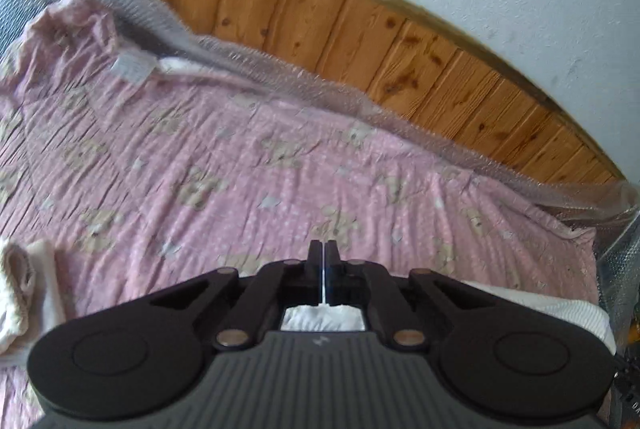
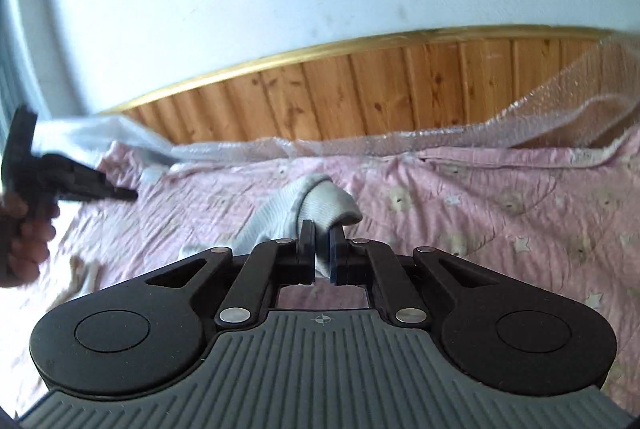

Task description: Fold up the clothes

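Observation:
A pale grey ribbed garment [image 2: 316, 203] rises in a hump off the pink bear-print quilt [image 2: 500, 213]. My right gripper [image 2: 322, 229] is shut on a fold of it, and the cloth shows between the pads. My left gripper [image 1: 323, 249] hovers over the quilt [image 1: 224, 165] with its jaws pressed together and nothing hanging from the tips. White ribbed cloth [image 1: 540, 303] lies just under and to the right of it. In the right wrist view the left gripper [image 2: 128, 194] sits at the far left, held by a hand [image 2: 24, 241].
Bubble wrap [image 1: 304, 77] runs along the quilt's far edge, against a wooden wall panel [image 1: 360, 29]. A cream garment [image 1: 20, 289] lies bunched at the left. A crumpled pink garment with a label [image 1: 80, 29] sits at the far left corner.

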Motion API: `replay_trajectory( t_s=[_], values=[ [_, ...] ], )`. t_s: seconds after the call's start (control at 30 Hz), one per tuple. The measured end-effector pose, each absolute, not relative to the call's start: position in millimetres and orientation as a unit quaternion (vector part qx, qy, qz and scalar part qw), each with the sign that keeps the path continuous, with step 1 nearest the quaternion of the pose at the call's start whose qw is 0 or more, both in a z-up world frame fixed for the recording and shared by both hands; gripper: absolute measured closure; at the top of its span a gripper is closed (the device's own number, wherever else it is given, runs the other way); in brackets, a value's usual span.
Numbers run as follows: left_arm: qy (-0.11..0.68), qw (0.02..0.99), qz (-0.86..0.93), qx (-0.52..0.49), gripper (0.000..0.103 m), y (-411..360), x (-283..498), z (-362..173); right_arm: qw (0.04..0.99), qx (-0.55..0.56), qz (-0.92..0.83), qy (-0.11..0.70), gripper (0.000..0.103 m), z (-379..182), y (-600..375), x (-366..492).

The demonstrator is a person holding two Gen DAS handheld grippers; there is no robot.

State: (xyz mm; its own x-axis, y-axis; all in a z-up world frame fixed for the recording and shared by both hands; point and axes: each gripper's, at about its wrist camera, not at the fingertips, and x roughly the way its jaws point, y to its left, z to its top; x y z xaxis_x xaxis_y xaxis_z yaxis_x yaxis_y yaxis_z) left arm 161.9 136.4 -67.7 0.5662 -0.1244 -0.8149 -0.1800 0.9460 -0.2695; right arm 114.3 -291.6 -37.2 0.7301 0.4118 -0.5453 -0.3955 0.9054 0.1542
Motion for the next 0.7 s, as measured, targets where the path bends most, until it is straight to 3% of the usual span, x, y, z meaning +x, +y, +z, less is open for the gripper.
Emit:
replay_trajectory(
  t_s=[0.07,0.13,0.27,0.3,0.33,0.37,0.4,0.47,0.57,0.6,0.63,0.67,0.7],
  values=[
    [0.504,0.847,0.029,-0.166,0.1,142,154,-94,0.911,-0.047,0.19,0.363,0.098,-78,-295,98],
    [0.521,0.838,0.023,-0.16,0.091,134,153,-114,0.895,-0.054,0.118,0.428,0.098,-118,-313,84],
    [0.491,0.863,0.0,-0.115,0.053,99,175,-114,0.884,0.099,0.049,0.454,0.098,-131,-361,74],
    [0.483,0.87,-0.007,-0.1,0.042,87,185,-111,0.883,0.116,0.049,0.452,0.094,-130,-364,76],
    [0.479,0.874,-0.012,-0.082,0.037,76,195,-110,0.883,0.126,0.054,0.45,0.09,-128,-364,80],
    [0.479,0.876,-0.016,-0.063,0.028,66,204,-112,0.883,0.136,0.06,0.446,0.079,-126,-361,84],
    [0.484,0.874,-0.015,-0.043,0.027,56,211,-116,0.882,0.145,0.067,0.444,0.058,-126,-356,90],
    [0.505,0.863,-0.004,-0.011,0.028,42,216,-129,0.879,0.162,0.081,0.441,0.037,-127,-343,102],
    [0.523,0.852,-0.006,-0.024,0.043,38,204,-138,0.874,0.149,0.101,0.451,0.041,-136,-316,121],
    [0.525,0.851,-0.015,-0.029,0.069,39,199,-137,0.872,0.13,0.109,0.46,0.059,-141,-305,126],
    [0.529,0.848,-0.024,-0.031,0.086,39,197,-136,0.872,0.113,0.115,0.463,0.077,-142,-298,127],
    [0.534,0.844,-0.033,-0.033,0.088,39,194,-134,0.872,0.096,0.12,0.465,0.097,-142,-291,129],
    [0.537,0.841,-0.047,-0.046,0.09,40,193,-127,0.871,0.079,0.126,0.467,0.099,-143,-284,130]
  ],
)
